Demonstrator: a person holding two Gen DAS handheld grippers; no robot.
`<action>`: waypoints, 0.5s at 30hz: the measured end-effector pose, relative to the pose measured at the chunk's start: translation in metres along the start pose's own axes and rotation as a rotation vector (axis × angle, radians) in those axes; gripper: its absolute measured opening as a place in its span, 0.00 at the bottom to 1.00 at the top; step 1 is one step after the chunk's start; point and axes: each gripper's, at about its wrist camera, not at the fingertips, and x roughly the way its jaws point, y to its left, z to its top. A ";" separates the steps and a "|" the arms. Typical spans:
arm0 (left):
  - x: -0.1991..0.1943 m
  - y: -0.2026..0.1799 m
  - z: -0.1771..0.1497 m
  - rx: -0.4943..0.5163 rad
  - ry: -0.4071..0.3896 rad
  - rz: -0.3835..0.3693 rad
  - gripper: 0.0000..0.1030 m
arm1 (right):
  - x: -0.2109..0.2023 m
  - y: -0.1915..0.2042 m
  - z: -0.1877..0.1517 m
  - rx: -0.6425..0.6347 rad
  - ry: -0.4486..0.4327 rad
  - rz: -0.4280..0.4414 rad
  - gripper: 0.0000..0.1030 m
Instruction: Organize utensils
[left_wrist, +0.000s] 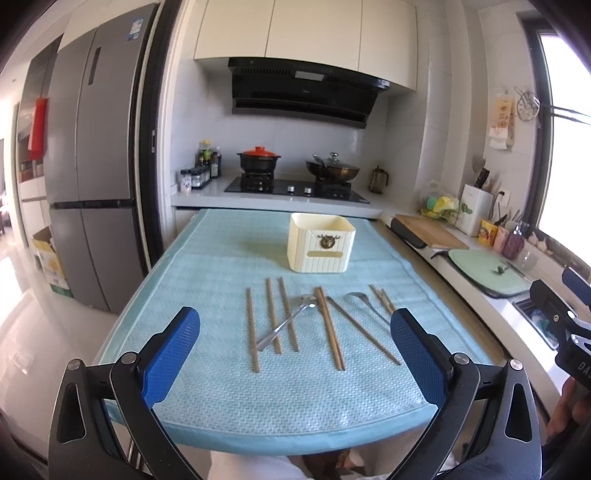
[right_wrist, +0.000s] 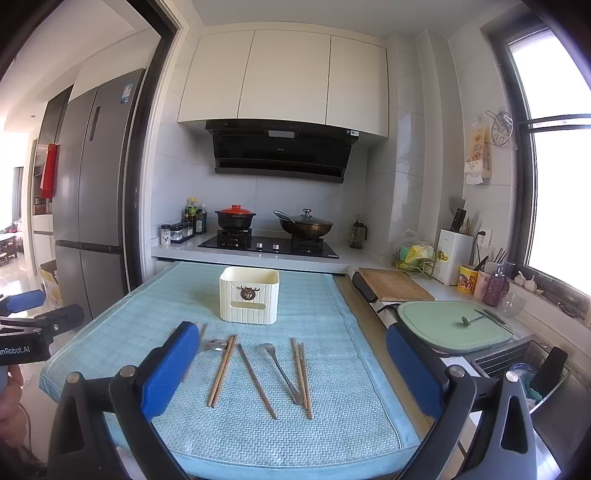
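Several wooden chopsticks (left_wrist: 273, 316) and two metal spoons (left_wrist: 286, 325) lie spread on a light blue mat (left_wrist: 221, 258). A cream utensil holder (left_wrist: 320, 243) stands upright behind them. In the right wrist view the holder (right_wrist: 249, 295), the chopsticks (right_wrist: 221, 371) and one spoon (right_wrist: 282, 371) show too. My left gripper (left_wrist: 295, 325) is open and empty, held above the mat's near edge. My right gripper (right_wrist: 291, 345) is open and empty, also above the near part of the mat; it shows at the right edge of the left wrist view (left_wrist: 565, 314).
A stove (left_wrist: 295, 188) with a red-lidded pot (left_wrist: 258, 158) and a wok (left_wrist: 332, 170) is behind the mat. A wooden board (left_wrist: 428, 230), a green board (left_wrist: 487, 271) and a sink (right_wrist: 517, 365) are on the right. A fridge (left_wrist: 92, 166) is on the left.
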 end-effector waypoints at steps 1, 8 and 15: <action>0.002 0.000 0.000 0.003 0.007 -0.004 1.00 | 0.000 0.000 -0.001 -0.001 0.000 -0.002 1.00; -0.001 0.001 0.002 0.007 -0.028 -0.025 1.00 | 0.000 -0.003 -0.003 0.005 -0.006 0.006 1.00; 0.003 0.002 0.005 -0.001 -0.030 -0.025 1.00 | 0.007 -0.005 -0.003 0.014 0.005 0.006 1.00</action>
